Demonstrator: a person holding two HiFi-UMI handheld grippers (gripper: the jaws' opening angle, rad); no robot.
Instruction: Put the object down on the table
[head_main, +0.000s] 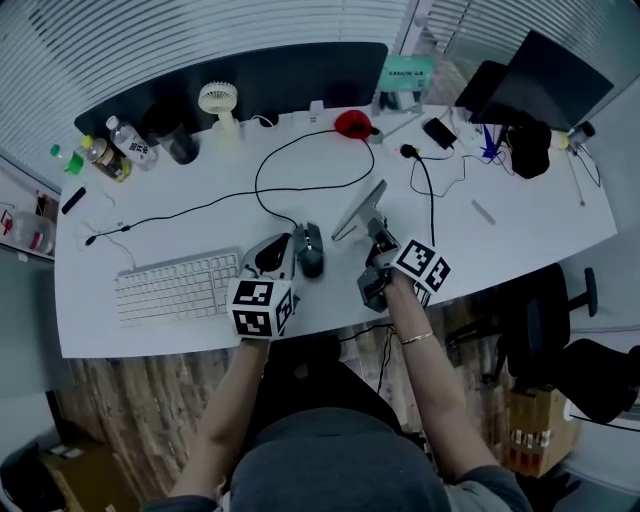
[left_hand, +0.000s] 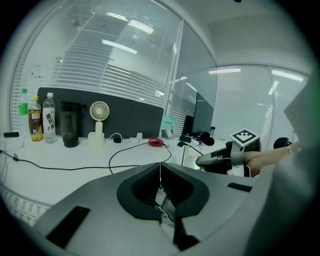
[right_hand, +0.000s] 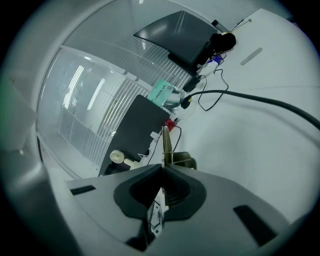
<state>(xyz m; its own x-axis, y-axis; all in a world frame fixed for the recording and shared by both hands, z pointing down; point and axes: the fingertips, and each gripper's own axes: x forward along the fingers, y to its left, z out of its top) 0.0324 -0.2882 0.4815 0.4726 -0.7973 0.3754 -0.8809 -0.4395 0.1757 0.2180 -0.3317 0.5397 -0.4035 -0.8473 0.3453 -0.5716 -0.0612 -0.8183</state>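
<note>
The right gripper (head_main: 375, 232) is clamping a thin gray plate (head_main: 362, 207) along its near edge, with the jaws pressing tight on it. From that gripper's own camera the plate (right_hand: 165, 142) is showing edge-on, jutting straight ahead of the jaws. It is hanging over the near middle of the table (head_main: 520, 230), its long axis running from near left to far right. Whether its lower edge is touching the surface I cannot tell. The left gripper (head_main: 290, 243) is lying clenched and empty just to the left, beside the mouse (head_main: 311, 250). Lowering the plate is therefore likely falling to the right hand.
</note>
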